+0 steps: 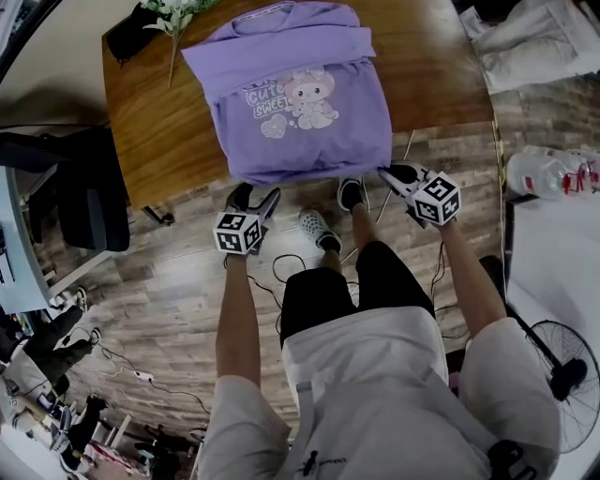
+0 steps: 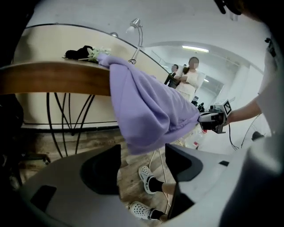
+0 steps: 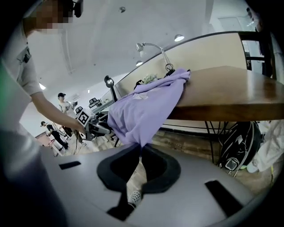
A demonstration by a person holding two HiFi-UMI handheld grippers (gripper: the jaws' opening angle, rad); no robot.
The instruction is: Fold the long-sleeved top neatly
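A purple long-sleeved top (image 1: 300, 103) with a cartoon print lies partly folded on the wooden table (image 1: 159, 141). Its lower hem hangs over the near edge. My right gripper (image 1: 398, 176) is at the hem's right corner, and in the right gripper view it (image 3: 141, 148) is shut on a pinch of the purple fabric (image 3: 142, 111). My left gripper (image 1: 255, 199) sits just below the hem's left corner. In the left gripper view it (image 2: 142, 159) is open, with the hanging top (image 2: 146, 111) right in front of the jaws and nothing pressed between them.
White flowers (image 1: 173, 14) and a dark object (image 1: 131, 33) lie at the table's far left corner. A black chair (image 1: 84, 187) stands to the left, a fan (image 1: 562, 356) and a bottle (image 1: 544, 173) to the right. Cables run across the floor by my feet (image 1: 319, 225). People (image 2: 188, 80) stand in the background.
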